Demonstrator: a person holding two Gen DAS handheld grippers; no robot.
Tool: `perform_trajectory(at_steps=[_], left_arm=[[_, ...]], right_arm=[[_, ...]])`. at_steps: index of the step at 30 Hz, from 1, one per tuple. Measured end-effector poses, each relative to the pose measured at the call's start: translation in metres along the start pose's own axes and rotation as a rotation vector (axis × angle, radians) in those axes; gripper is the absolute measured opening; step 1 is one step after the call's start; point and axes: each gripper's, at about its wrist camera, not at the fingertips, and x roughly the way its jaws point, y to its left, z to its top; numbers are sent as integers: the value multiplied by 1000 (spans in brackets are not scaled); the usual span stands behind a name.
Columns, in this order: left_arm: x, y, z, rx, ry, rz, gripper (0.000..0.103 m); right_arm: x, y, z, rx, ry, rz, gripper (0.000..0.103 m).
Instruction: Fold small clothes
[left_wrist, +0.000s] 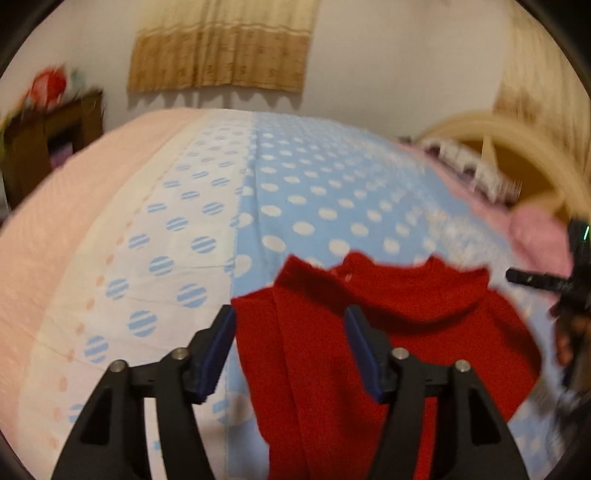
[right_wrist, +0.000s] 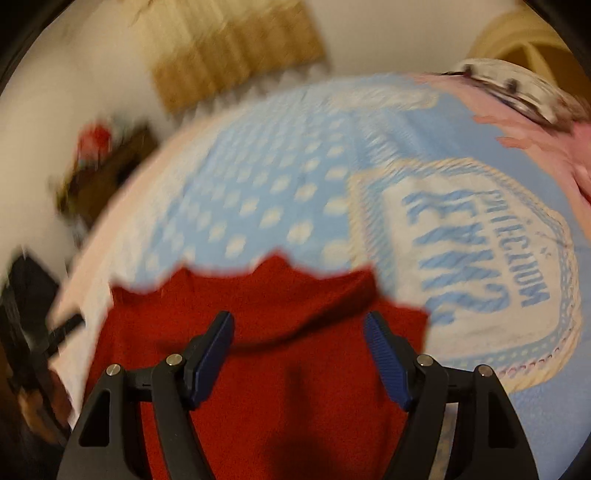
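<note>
A small red garment (left_wrist: 388, 332) lies on the blue polka-dot bed cover (left_wrist: 314, 192), partly folded, with a scalloped far edge. My left gripper (left_wrist: 290, 325) is open and empty above the garment's left part. My right gripper (right_wrist: 299, 328) is open and empty above the same red garment (right_wrist: 266, 332). The right gripper also shows at the right edge of the left wrist view (left_wrist: 546, 280). The left gripper shows blurred at the left edge of the right wrist view (right_wrist: 48, 339).
The bed cover has a white panel with blue lettering (right_wrist: 461, 266) to the right. Pink bedding (left_wrist: 535, 229) and a cream headboard (left_wrist: 517, 136) lie at the far right. A dark wooden cabinet (left_wrist: 48, 140) stands at the left. A tan curtain (left_wrist: 221, 44) hangs behind.
</note>
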Motion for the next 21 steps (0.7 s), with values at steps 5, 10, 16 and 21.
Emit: perform_trajectory(at_steps=[5, 10, 16, 21], left_arm=[[41, -6, 6, 65, 49, 197, 64], [72, 28, 1, -27, 129, 313, 64], [45, 43, -11, -100, 110, 279, 64], [1, 15, -28, -72, 39, 208, 74]], right_arm=[[55, 37, 0, -136, 193, -89, 73], [88, 17, 37, -32, 121, -196, 73], [58, -5, 31, 75, 34, -130, 73], [-4, 2, -28, 11, -8, -58, 73]])
